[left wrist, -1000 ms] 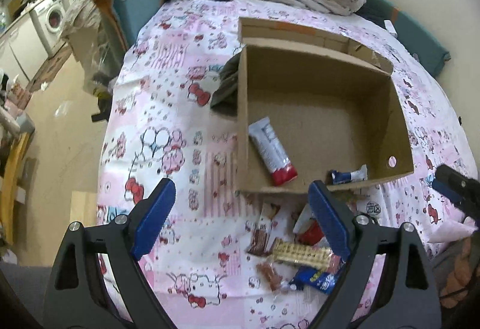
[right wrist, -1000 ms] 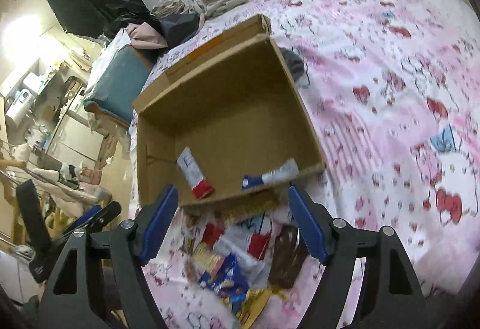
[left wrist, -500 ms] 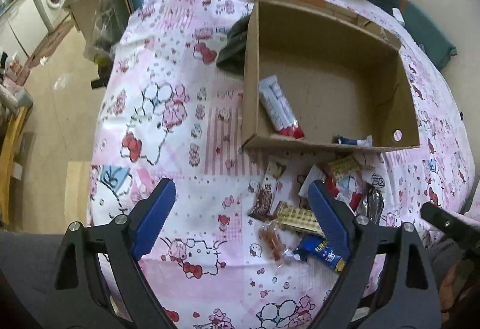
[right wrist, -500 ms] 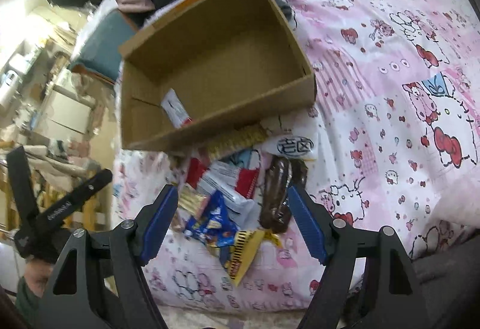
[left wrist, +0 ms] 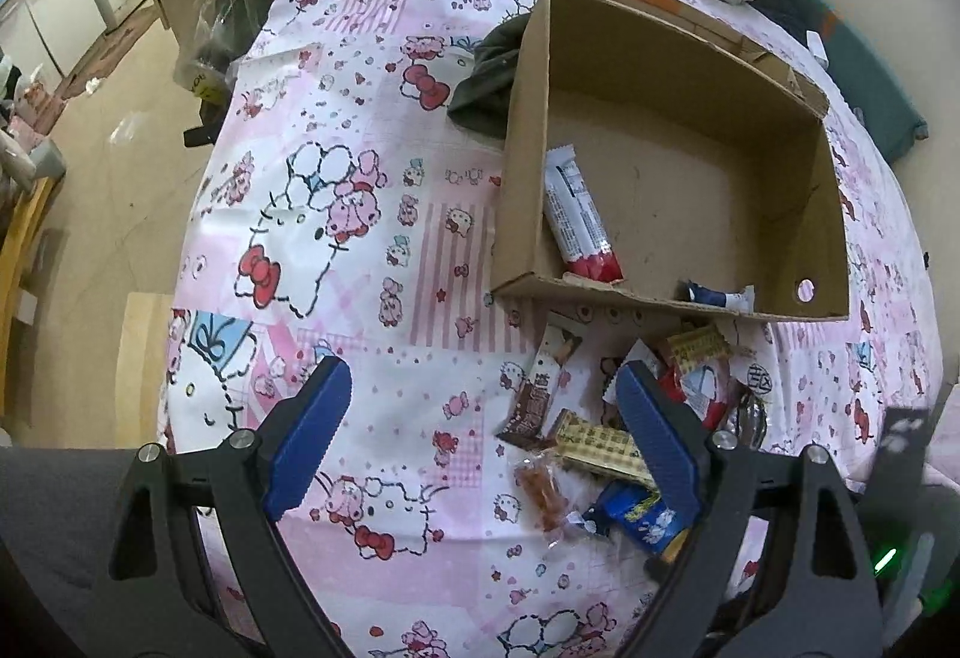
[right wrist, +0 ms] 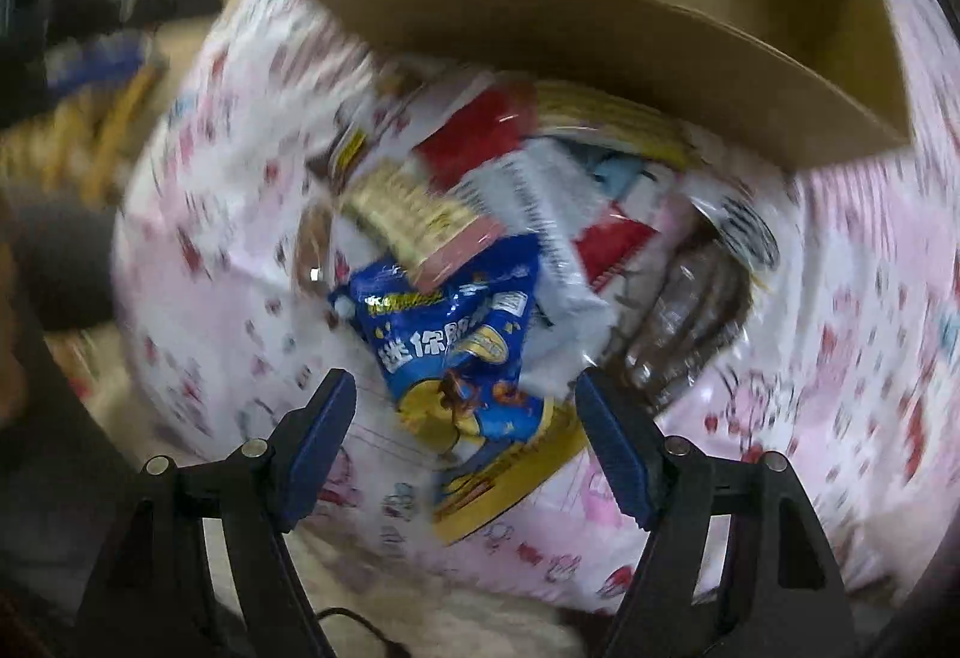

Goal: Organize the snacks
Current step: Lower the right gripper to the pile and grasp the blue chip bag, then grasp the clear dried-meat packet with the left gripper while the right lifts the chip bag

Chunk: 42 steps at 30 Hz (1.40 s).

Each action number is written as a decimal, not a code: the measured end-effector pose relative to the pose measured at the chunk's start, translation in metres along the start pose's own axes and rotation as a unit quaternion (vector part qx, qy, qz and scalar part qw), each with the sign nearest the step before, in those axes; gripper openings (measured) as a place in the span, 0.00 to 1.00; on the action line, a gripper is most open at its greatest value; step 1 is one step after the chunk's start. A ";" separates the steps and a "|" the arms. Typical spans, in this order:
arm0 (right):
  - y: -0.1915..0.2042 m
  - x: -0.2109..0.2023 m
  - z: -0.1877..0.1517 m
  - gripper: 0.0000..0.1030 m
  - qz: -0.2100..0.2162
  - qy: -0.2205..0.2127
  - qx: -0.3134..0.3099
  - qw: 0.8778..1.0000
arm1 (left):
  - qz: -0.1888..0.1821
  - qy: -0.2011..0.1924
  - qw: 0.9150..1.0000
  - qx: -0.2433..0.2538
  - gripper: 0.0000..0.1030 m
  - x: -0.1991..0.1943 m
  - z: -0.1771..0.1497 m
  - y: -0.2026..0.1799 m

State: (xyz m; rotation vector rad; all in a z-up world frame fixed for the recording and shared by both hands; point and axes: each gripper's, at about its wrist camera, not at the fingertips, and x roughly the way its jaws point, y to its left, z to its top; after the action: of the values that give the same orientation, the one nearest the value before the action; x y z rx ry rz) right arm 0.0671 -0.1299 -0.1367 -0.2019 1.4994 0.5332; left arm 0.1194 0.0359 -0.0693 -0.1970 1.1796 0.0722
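Presently, blue snack packet (right wrist: 462, 352): lying on the bed atop the pile just before the cardboard box (right wrist: 600, 28), between your spread right tongs (right wrist: 465, 436); centre, pinch its middle; left tongs (left wrist: 480, 436) spread, empty.

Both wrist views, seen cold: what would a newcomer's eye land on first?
The big open cardboard box on the pink cartoon-print bedspread, nearly bare but for a white-and-red snack bar by its left wall and a small blue-and-white wrapper at its near wall. Then the heap of snacks in front of the box, where the open right gripper frames a bright blue packet, though that view is motion-blurred.
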 end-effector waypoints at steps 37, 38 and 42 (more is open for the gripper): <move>-0.076 -0.105 -0.025 0.40 0.122 -0.214 0.172 0.954 | -0.019 0.166 0.985 -0.040 0.50 0.079 -0.066 -0.023; -0.076 -0.105 -0.024 0.40 0.122 -0.215 0.171 0.954 | -0.008 0.168 0.985 -0.026 0.48 0.081 -0.069 -0.028; -0.072 -0.101 -0.019 0.40 0.118 -0.212 0.165 0.956 | 0.034 0.164 0.986 0.014 0.36 0.085 -0.074 -0.042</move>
State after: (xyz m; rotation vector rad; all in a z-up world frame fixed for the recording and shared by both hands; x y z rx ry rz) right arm 0.0846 -0.2220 -0.0536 0.3411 1.1719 0.4700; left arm 0.0911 -0.0229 -0.1703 -0.1468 1.5144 0.0842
